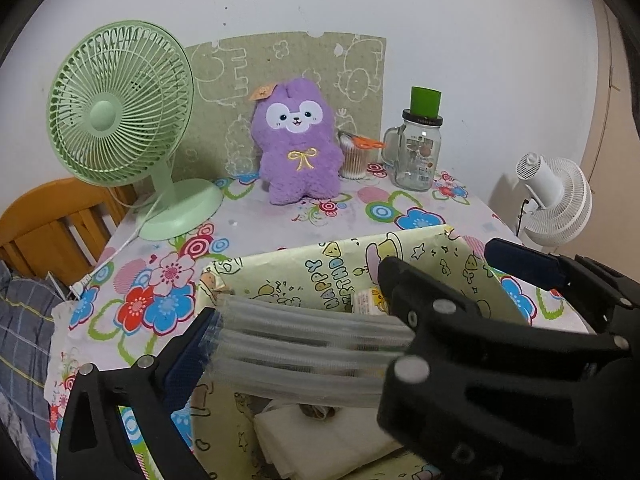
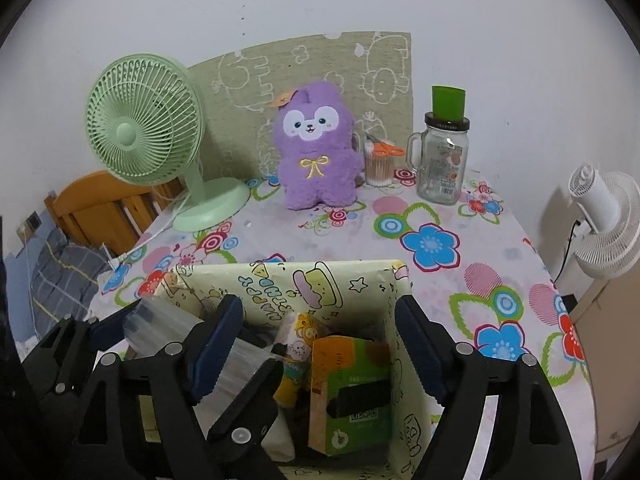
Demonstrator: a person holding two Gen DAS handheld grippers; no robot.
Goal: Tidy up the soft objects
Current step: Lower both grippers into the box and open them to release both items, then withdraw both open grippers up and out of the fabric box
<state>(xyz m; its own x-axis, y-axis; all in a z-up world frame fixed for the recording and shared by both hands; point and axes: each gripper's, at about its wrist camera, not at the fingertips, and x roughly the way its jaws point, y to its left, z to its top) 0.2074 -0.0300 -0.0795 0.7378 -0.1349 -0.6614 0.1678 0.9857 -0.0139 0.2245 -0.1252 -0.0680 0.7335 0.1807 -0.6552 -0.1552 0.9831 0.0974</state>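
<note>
A purple plush rabbit (image 1: 298,148) sits upright at the back of the flowered table, also in the right wrist view (image 2: 318,148). A yellow cartoon-print box (image 1: 320,276) stands at the near edge. My left gripper (image 1: 304,344) is shut on a clear ribbed plastic bag (image 1: 296,350) above the box's left side. My right gripper (image 2: 320,344) is open over the box (image 2: 360,284), right beside the left gripper. Inside lie a green tissue pack (image 2: 352,396) and a small yellow plush (image 2: 298,356).
A green desk fan (image 1: 120,120) stands back left, its cord trailing to the left edge. A cotton-swab cup with orange scissors (image 1: 356,152) and a glass mug jar with green lid (image 1: 418,144) stand back right. A white fan (image 1: 556,200) is off the right edge, a wooden chair (image 1: 52,224) at left.
</note>
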